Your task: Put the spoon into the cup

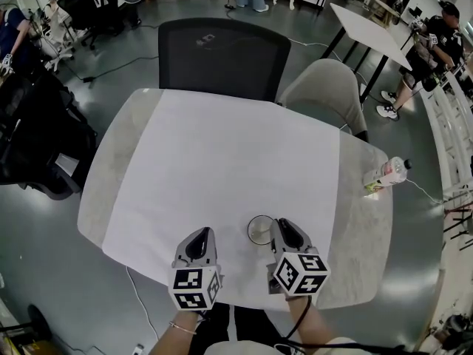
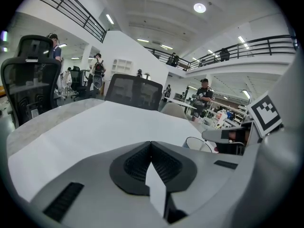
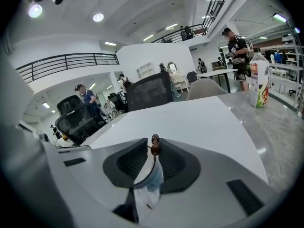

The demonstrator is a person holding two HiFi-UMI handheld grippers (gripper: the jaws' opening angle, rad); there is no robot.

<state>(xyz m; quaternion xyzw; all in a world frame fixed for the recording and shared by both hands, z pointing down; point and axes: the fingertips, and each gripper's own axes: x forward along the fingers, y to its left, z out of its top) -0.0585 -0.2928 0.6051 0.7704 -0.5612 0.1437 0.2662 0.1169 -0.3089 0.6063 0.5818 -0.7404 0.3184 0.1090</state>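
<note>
A clear round cup [image 1: 260, 230] stands on the white sheet near the table's front edge, between my two grippers. My right gripper [image 1: 280, 223] sits just right of the cup, its tip by the rim. Its jaws are shut on a shiny metal spoon [image 3: 154, 144], whose brown knobbed end pokes out at the jaw tips; the rest runs back between the pads. The spoon is hidden in the head view. My left gripper [image 1: 202, 233] rests left of the cup, jaws shut with nothing between them. In the left gripper view the cup [image 2: 198, 144] shows at the right, beside the right gripper [image 2: 231, 136].
A white sheet [image 1: 222, 161] covers most of the marble table [image 1: 103, 191]. A plastic bottle [image 1: 386, 174] stands at the table's right edge, also seen as the bottle [image 3: 258, 80]. A black mesh chair [image 1: 222, 54] and a grey chair [image 1: 325, 87] stand behind the far edge.
</note>
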